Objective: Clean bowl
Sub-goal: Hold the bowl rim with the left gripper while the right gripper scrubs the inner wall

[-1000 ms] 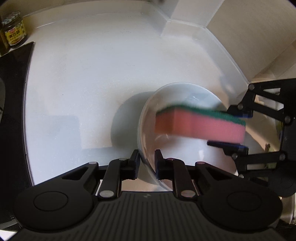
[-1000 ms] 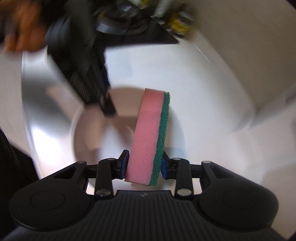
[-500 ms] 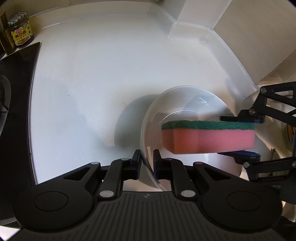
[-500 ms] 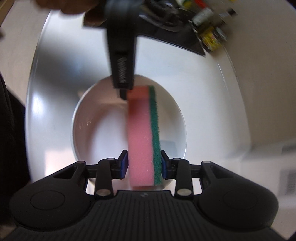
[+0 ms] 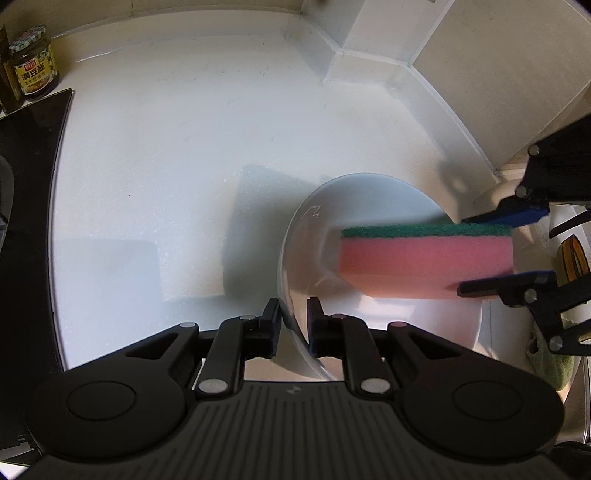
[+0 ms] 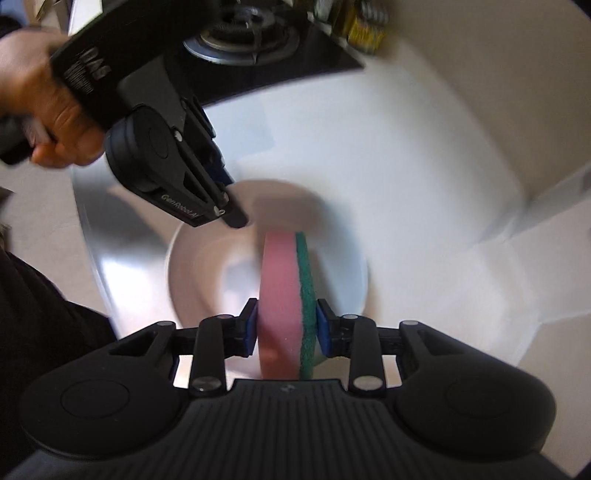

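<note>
A white bowl [image 5: 369,192] hangs tilted over the white counter, its near rim caught between the pads of my left gripper [image 5: 293,321]. Those jaws are opening slightly with the rim still between them. A pink sponge with a green scouring face [image 5: 424,258] is held sideways over the bowl's hollow by my right gripper [image 5: 480,254], coming in from the right. In the right wrist view the sponge [image 6: 280,277] stands on edge between the blue pads of the right gripper [image 6: 286,328], whose jaws are closing on it. The bowl [image 6: 207,266] lies below, the left gripper [image 6: 231,216] on its far-left rim.
A black stove top [image 5: 26,184] borders the counter on the left, with a yellow-labelled jar [image 5: 33,66] behind it. A burner [image 6: 240,33] and bottles [image 6: 365,29] show at the back. A person's hand [image 6: 48,99] holds the left gripper. A green cloth [image 5: 550,362] lies at right.
The sponge has levelled out and drawn to the right and upward over the bowl. The right wrist view has rolled, so the left gripper now appears at upper left. The bowl stays held.
</note>
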The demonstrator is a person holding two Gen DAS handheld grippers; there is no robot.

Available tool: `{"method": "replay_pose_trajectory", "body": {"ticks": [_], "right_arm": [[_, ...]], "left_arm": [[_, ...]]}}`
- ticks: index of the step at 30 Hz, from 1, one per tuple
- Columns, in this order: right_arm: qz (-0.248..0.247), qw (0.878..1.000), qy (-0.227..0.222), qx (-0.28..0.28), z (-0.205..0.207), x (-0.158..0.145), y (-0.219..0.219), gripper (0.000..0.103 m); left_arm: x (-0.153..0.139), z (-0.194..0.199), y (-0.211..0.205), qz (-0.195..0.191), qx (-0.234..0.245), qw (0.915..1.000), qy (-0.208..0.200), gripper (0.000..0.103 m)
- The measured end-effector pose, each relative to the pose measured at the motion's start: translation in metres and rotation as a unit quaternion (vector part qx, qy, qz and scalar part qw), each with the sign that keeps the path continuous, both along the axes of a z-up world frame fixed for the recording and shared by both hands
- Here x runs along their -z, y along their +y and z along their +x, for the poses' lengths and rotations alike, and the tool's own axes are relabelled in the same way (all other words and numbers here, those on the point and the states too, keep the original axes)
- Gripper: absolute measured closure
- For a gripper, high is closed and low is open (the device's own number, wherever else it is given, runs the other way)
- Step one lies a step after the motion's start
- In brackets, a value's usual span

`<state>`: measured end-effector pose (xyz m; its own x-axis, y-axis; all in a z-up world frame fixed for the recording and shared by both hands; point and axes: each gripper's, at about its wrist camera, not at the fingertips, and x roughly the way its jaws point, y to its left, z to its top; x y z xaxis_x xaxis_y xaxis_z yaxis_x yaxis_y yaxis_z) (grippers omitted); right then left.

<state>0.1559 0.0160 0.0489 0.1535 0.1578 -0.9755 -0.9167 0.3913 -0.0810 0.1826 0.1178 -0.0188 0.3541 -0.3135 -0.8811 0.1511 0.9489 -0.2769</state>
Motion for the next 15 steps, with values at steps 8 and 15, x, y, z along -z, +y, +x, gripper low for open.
{"method": "replay_pose_trajectory", "body": {"ticks": [8, 15], "right_arm": [[-0.004, 0.999, 0.037, 0.017, 0.015, -0.004, 0.019, 0.076], [-0.024, 0.997, 0.064, 0.024, 0.023, 0.008, 0.037, 0.075]], "left_arm": [[0.0, -0.002, 0.003, -0.002, -0.007, 1.0, 0.0, 0.087], [0.0, -0.002, 0.004, -0.004, -0.01, 0.9999, 0.0, 0.087]]}}
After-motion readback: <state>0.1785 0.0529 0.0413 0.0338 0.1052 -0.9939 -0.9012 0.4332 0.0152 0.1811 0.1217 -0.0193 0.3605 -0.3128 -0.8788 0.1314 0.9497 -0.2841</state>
